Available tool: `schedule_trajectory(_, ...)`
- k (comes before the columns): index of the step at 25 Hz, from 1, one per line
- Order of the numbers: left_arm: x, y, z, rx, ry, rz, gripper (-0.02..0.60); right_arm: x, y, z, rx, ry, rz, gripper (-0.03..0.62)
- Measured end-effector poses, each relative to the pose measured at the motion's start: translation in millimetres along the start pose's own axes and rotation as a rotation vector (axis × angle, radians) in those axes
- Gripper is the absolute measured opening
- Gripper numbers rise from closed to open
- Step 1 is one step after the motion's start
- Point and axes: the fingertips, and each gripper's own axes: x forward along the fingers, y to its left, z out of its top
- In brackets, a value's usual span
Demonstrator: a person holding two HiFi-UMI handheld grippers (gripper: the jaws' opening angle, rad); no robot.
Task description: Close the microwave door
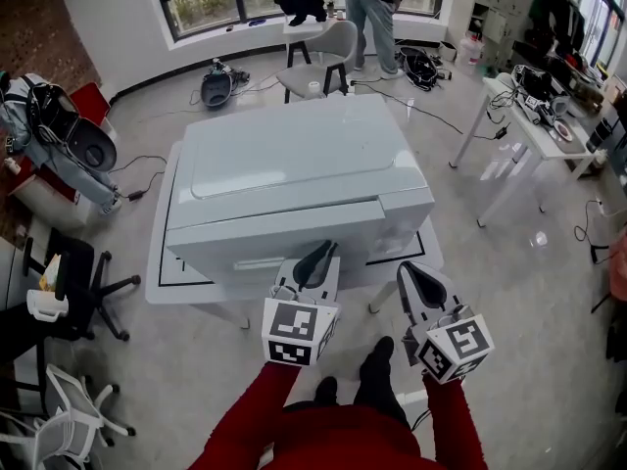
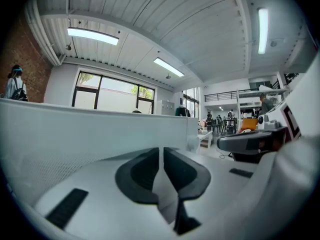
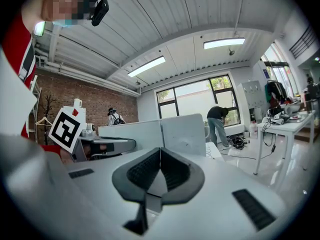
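The microwave [image 1: 294, 179] sat on a white table [image 1: 162, 280] and covered nearly all of it, leaving only a narrow bare margin of tabletop around its base. Its door [image 1: 284, 238] ran along the near face and looked flush with the body (as far as the head view showed).

Behind the microwave stood a grey chair [image 1: 328, 52], and further behind it a person [image 1: 377, 8] bent at the window. Cables [image 1: 421, 106] trailed over the floor [image 1: 509, 292] behind and to the right of the microwave. To its right, well apart, was a cluttered side desk [image 1: 534, 130]. To its left a black office chair [image 1: 83, 272] stood near the table's corner.

The left gripper [image 1: 315, 255] was just in front of the microwave's door, with the white face filling the left gripper view behind it [image 2: 75, 134]. Its jaws [image 2: 161, 151] were drawn together to a thin slit, with nothing seen in it. The right gripper [image 1: 411, 274] hung off the microwave's front right corner, apart from it. Its pads were closed on each other and held nothing [image 3: 160, 151], and the microwave [image 3: 182, 131] rose just beyond them.

Nothing stood between either gripper and the microwave's front. Bare floor lay to the right of the microwave, between the table and the side desk. In front of it there were only the holder's red sleeves [image 1: 274, 409] and shoes.
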Motion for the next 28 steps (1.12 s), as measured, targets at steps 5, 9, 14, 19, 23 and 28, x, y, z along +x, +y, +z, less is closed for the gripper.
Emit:
schedule_trajectory(5, 7.6, 3.6, -0.6, -0.054, 0.013, -0.007, 0.04, -1.7, -6.6, -2.3, 0.008, 0.005, 0.006, 0.014)
schedule_trajectory(9, 10.0, 2.7, -1.7, -0.071, 0.009, 0.005, 0.029, 2.3, -9.6, -1.6, 0.005, 0.008, 0.026, 0.014)
schedule_trajectory(14, 9.2, 2.4, -0.8, -0.052, 0.008, 0.041, 0.023, 1.7, -14.5, -1.2, 0.006, 0.016, 0.039, 0.014)
schedule_trajectory(19, 7.6, 5.3, 1.5, -0.073, -0.017, 0.062, 0.023, -1.5, -16.0, 1.5, 0.002, 0.009, 0.049, 0.014)
schedule_trajectory(23, 3.3, -1.8, 8.4, -0.053, -0.045, 0.037, 0.021, -8.0, -20.2, 3.1, -0.002, 0.005, 0.046, 0.014)
schedule_trajectory(28, -2.1, -13.8, 21.5, -0.04, -0.09, -0.034, 0.011, -17.1, -23.7, 9.3, -0.012, -0.007, 0.031, 0.014)
